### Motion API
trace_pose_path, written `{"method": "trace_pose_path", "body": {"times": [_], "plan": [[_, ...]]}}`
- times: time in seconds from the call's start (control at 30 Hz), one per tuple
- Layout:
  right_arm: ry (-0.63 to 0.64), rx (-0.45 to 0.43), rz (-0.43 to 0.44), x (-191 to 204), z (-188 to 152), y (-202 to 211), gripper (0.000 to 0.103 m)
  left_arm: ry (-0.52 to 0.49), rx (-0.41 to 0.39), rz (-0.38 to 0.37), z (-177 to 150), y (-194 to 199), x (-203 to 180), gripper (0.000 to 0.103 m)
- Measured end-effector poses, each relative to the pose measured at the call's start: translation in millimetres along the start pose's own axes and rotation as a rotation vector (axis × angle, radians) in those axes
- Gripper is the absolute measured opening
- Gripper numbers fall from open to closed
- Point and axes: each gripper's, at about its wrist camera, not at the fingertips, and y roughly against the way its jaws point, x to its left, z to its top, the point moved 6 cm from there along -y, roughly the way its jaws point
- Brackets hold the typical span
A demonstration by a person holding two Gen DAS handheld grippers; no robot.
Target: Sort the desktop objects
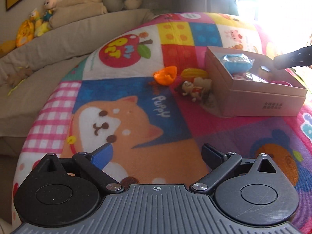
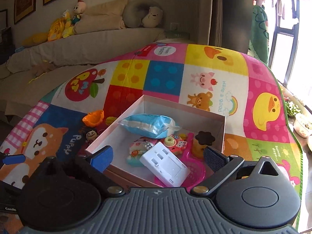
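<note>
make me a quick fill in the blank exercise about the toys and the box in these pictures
1. The white charger lies ____ the cardboard box.
2. The orange toy lies on the mat, ____ the box.
3. The left tool holds ____ between its fingers.
4. The wrapped pack in the box is mostly ____ in colour.

Missing words: inside; outside; nothing; blue
</note>
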Motion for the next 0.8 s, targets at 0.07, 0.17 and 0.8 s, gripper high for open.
{"method": "trace_pose_path", "body": {"times": [0.07,0.17,0.8], "plan": [[0.036,0.002,0.009,14.0,0.3,1.7,0.099,0.028,0.003,0.002,-2.5,-1.6,9.4,0.1],[0.075,0.0,0.02,31.8,7.1,2.9,0.099,0.061,-0.016,-0.007,-3.2,-1.6,18.5,0.1],[0.59,0.15,-0.056,178.5,-4.7,-136.7,0.035,0.238,-0.008,0.007,-14.4,-10.5,50.0,0.103]]}}
